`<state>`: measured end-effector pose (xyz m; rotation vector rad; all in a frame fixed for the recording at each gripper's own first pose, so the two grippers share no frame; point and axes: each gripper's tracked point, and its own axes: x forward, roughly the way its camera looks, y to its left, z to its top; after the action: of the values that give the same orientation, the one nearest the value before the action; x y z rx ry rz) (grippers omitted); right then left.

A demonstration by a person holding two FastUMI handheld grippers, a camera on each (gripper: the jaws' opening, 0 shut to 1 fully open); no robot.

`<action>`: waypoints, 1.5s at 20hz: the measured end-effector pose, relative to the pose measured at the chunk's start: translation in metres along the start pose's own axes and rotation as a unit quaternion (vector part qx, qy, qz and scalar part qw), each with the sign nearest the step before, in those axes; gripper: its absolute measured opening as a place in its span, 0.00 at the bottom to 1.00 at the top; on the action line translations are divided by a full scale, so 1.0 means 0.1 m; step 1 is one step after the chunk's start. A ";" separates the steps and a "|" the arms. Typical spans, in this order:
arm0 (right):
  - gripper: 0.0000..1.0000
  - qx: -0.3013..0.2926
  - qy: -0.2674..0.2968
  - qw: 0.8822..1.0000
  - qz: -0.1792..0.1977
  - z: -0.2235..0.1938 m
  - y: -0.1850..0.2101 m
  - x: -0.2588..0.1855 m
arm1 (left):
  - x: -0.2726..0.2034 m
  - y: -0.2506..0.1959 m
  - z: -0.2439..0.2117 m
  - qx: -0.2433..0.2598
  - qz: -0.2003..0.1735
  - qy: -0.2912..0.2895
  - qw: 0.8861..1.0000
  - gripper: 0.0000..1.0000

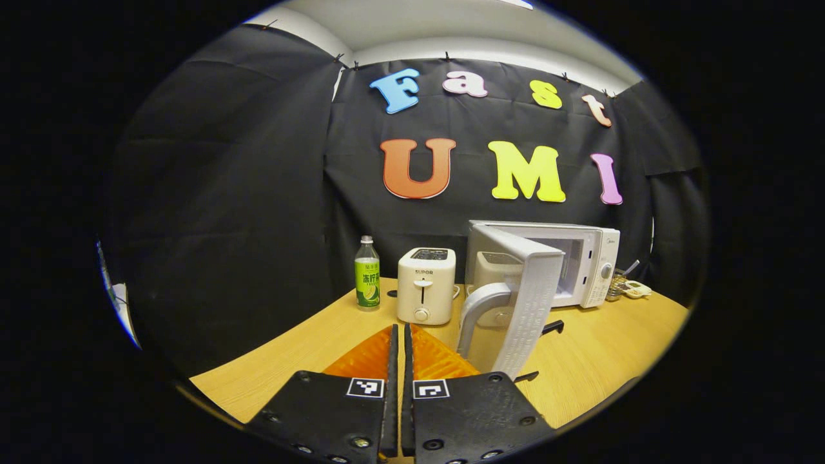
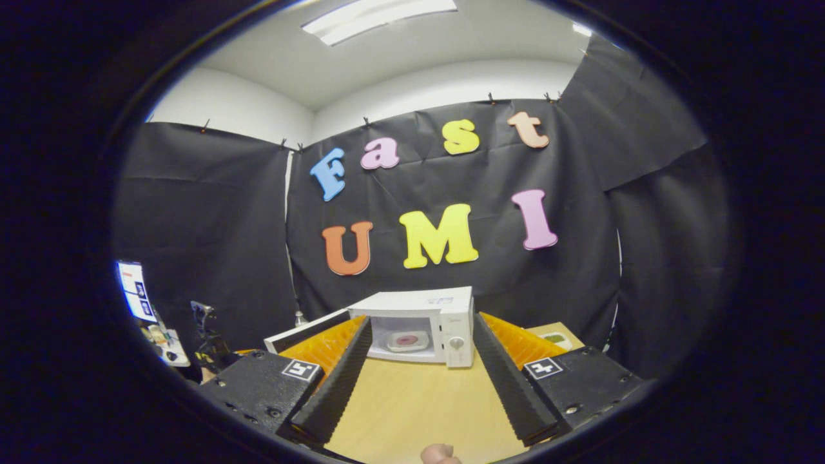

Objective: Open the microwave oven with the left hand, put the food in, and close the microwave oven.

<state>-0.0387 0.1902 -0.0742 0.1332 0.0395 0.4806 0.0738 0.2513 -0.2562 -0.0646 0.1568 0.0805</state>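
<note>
Microwave door ajar, food on the plate inside, both hand-held grippers empty.

Left hand-held gripper: fingers pressed together, nothing between them, hovering over the wooden tabletop just short of the door's pale curved handle. Door swung out toward the camera, hinged on its left; microwave stands behind it, control panel on the right side. White toaster just left of the door, green-labelled bottle further left. Right hand-held gripper: fingers spread wide, holding nothing, facing the microwave across the bare tabletop. Pinkish food sits on a pale plate within the open cavity.
</note>
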 end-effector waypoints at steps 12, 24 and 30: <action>0.90 -0.023 -0.026 0.999 -0.022 0.23 -0.18 -0.27 | 0.15 -0.55 -0.06 0.028 -0.080 -0.007 0.996 0.00; 0.90 -0.033 -0.035 0.997 -0.053 0.40 -0.52 -0.52 | 0.30 -1.66 -0.11 0.032 -0.174 -0.008 0.984 0.00; 1.00 -0.024 -0.036 0.997 -0.063 0.43 -0.74 -0.55 | 0.50 -2.07 -0.09 0.020 -0.207 -0.005 0.978 0.10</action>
<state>-0.0503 0.0944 -0.0411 0.1005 -0.0338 0.3508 0.1391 0.0490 -0.2611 -0.0553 0.1326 -0.3385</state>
